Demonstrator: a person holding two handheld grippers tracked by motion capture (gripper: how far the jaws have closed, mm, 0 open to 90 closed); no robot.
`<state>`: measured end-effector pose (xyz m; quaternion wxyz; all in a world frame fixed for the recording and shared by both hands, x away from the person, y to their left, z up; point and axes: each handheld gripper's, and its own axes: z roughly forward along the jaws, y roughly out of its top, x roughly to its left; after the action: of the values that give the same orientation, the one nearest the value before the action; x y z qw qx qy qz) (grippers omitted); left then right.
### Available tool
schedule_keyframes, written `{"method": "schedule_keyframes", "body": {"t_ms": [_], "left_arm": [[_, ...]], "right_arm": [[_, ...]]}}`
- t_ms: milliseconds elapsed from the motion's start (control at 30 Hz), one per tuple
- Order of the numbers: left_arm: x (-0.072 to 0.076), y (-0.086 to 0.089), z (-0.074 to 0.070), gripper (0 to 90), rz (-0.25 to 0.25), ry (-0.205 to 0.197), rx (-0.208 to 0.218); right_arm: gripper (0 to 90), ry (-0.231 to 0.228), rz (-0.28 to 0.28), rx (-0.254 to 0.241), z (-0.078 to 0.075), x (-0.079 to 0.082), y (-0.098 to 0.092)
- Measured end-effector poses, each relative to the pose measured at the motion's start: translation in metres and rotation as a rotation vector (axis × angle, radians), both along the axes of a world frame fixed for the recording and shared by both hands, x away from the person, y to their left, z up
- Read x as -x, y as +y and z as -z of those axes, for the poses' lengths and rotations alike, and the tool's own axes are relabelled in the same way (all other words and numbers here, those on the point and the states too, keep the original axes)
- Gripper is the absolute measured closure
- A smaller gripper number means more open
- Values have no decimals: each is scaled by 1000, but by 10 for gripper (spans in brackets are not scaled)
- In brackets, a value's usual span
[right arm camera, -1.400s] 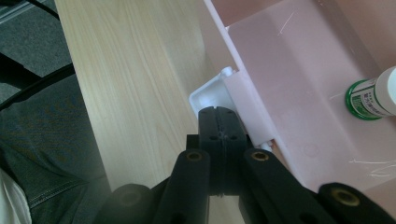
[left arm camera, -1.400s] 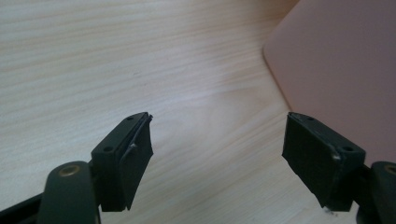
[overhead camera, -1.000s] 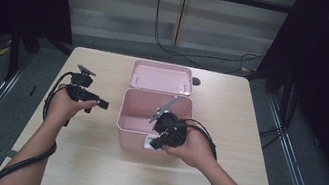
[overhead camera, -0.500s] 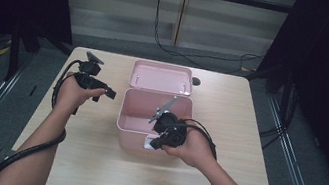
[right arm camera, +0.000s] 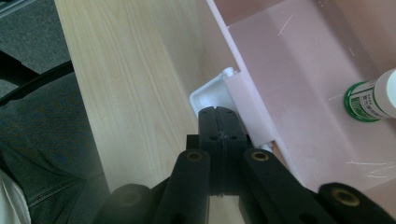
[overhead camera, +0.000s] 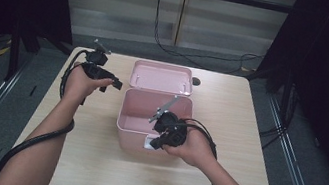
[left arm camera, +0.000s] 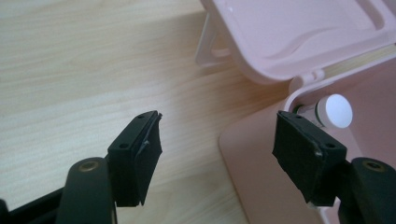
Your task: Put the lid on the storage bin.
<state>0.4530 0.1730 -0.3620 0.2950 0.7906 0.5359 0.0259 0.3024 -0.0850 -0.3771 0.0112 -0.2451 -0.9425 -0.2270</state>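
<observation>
A pink plastic box [overhead camera: 131,135] stands mid-table, and its hinged lid [overhead camera: 160,76] lies open behind it. My left gripper [overhead camera: 114,84] hovers open off the box's far left corner, by the lid. Between its jaws [left arm camera: 219,128] lie bare wood and the box's corner [left arm camera: 252,154], with a white round cap [left arm camera: 338,111] just inside the box. My right gripper [overhead camera: 153,143] is at the box's front wall. It is shut [right arm camera: 218,113], tips against the white latch [right arm camera: 205,97]. A white bottle with a green label [right arm camera: 371,100] lies inside the box.
The wooden table [overhead camera: 246,136] has bare room left, right and in front of the box. A small dark object [overhead camera: 196,81] sits by the lid's right corner. Cables trail from both grippers. The person's trousers [right arm camera: 42,154] are below the table's near edge.
The left hand has carried its open gripper away from the person and rightward, toward the lid and the box's far left corner. The right gripper has stayed at the latch.
</observation>
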Motion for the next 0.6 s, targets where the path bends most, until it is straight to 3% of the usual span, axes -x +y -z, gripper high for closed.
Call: {"method": "schedule_keyframes", "body": {"t_ms": [600], "left_arm": [[-23,-21,-8,329,-13,-31,-4]], "right_arm": [[900,4,0,-8,0,-1,-1]]}}
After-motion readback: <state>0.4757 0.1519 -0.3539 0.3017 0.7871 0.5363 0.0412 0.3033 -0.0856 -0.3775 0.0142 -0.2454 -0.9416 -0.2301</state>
